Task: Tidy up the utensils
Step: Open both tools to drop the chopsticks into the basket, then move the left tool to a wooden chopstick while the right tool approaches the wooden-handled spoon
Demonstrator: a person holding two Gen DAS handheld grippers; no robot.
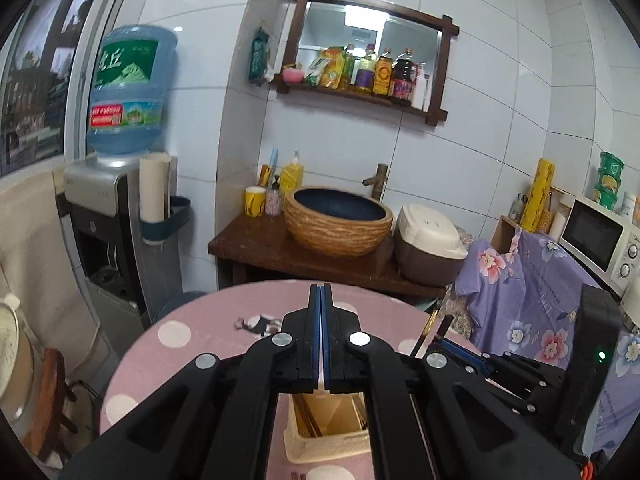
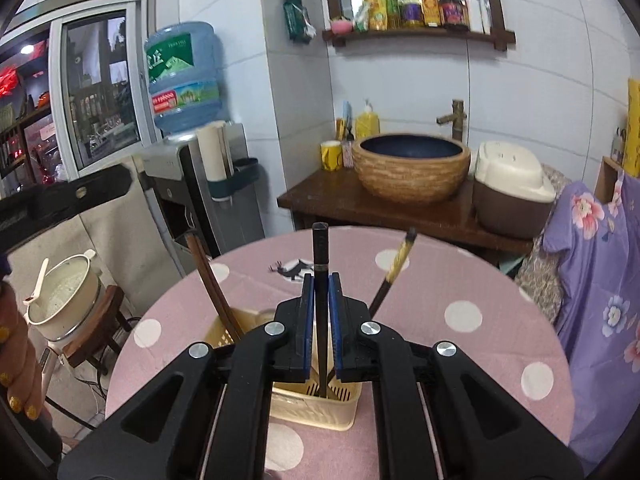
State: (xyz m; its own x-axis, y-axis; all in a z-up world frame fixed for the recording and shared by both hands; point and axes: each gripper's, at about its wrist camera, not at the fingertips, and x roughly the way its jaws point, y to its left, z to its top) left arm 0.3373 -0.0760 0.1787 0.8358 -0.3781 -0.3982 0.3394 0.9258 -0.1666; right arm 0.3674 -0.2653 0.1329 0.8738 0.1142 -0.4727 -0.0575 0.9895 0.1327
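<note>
A cream plastic utensil holder stands on the round pink polka-dot table; it also shows under my left gripper in the left wrist view. My right gripper is shut on a black chopstick that stands upright with its lower end inside the holder. Brown chopsticks lean out of the holder's left side and a yellow-patterned chopstick leans to the right. My left gripper is shut and empty above the holder. The right gripper's body shows at the right of the left wrist view.
Behind the table a wooden counter carries a woven basin, a rice cooker and cups. A water dispenser stands at the left, a pot on a stool lower left, a floral-covered counter at the right.
</note>
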